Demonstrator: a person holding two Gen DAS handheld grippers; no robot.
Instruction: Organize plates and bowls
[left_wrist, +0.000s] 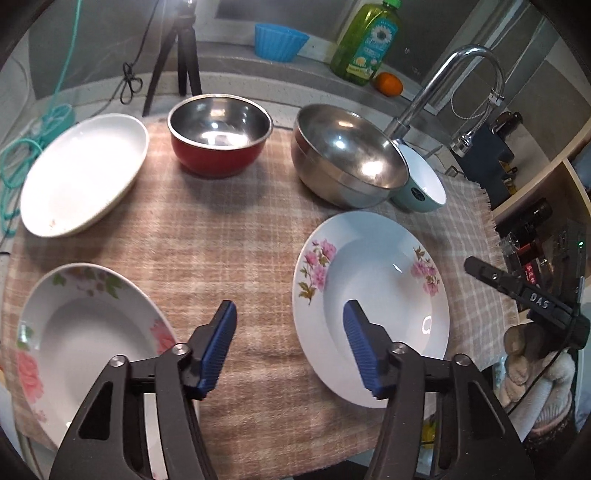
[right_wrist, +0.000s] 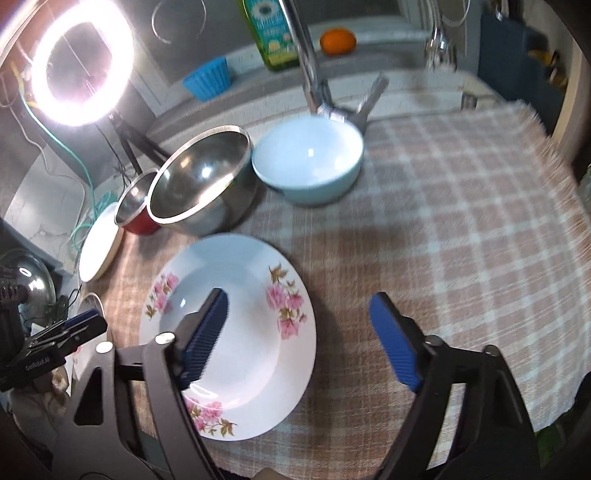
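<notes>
Bare cloth (right_wrist: 443, 221) lies right of your flowered plate (right_wrist: 236, 332); both tongs, left (left_wrist: 290, 347) and right (right_wrist: 299, 339), gape wide (holding nothing).

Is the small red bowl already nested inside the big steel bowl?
No. In the left wrist view the red bowl stands alone on the cloth, apart from the big steel bowl.

A checked cloth (left_wrist: 229, 221) covers the counter. Behind it a tap (left_wrist: 461, 77) curves over. On the ledge stand a green soap bottle (left_wrist: 364, 40), an orange (left_wrist: 388, 84) just beside it, and a blue cup (left_wrist: 279, 40). A ring light (right_wrist: 79, 62) shines on a tripod (left_wrist: 177, 55).
</notes>
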